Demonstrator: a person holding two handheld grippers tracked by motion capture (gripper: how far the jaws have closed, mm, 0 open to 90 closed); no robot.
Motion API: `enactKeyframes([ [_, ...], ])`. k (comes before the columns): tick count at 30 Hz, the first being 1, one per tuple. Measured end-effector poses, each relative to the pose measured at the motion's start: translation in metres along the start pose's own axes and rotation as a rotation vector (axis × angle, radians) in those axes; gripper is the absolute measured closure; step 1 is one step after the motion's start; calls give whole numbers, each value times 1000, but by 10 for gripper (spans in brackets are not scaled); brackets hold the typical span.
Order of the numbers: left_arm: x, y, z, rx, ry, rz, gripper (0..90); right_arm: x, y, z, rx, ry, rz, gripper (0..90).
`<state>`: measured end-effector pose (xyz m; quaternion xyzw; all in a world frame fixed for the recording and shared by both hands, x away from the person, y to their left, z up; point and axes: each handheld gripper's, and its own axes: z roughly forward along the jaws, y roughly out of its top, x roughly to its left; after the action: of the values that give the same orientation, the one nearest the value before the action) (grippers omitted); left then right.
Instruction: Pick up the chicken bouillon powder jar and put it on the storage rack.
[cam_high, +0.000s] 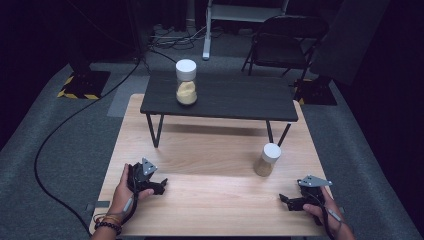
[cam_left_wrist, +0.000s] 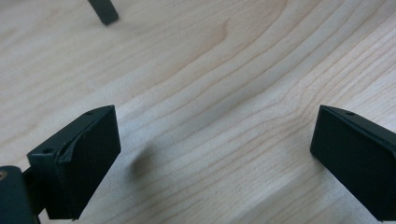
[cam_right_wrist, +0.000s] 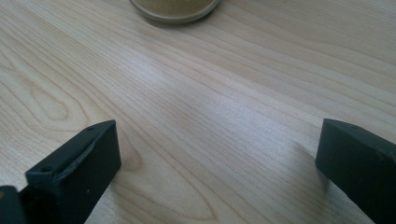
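Observation:
Two clear jars with white lids hold a tan powder. The larger jar (cam_high: 186, 82) stands on a low black bench (cam_high: 240, 97) at the far side. The smaller jar (cam_high: 266, 159) stands on the light wooden table (cam_high: 210, 195) at the right, and its base (cam_right_wrist: 175, 9) shows at the top of the right gripper view. My left gripper (cam_high: 161, 186) rests low over the table's front left, open with nothing between its jaws (cam_left_wrist: 212, 158). My right gripper (cam_high: 284, 200) sits at the front right, a little in front of the small jar, open and empty (cam_right_wrist: 217, 163).
The black bench stands on thin metal legs (cam_high: 155, 131) on the table's far half; one leg foot (cam_left_wrist: 105, 11) is ahead of the left gripper. Behind the table are a folding chair (cam_high: 282, 42), cables on grey carpet and a white stand (cam_high: 206, 50).

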<state>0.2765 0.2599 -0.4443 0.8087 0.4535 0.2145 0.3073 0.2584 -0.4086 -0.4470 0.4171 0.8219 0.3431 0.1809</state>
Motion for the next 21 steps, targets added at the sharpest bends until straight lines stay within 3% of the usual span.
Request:
enactKeyframes([
  [4, 12, -3, 2, 5, -39, -80, 7, 0, 0, 0, 0, 0, 0, 0],
  [21, 12, -4, 1, 7, -34, -83, 4, 0, 0, 0, 0, 0, 0, 0],
])
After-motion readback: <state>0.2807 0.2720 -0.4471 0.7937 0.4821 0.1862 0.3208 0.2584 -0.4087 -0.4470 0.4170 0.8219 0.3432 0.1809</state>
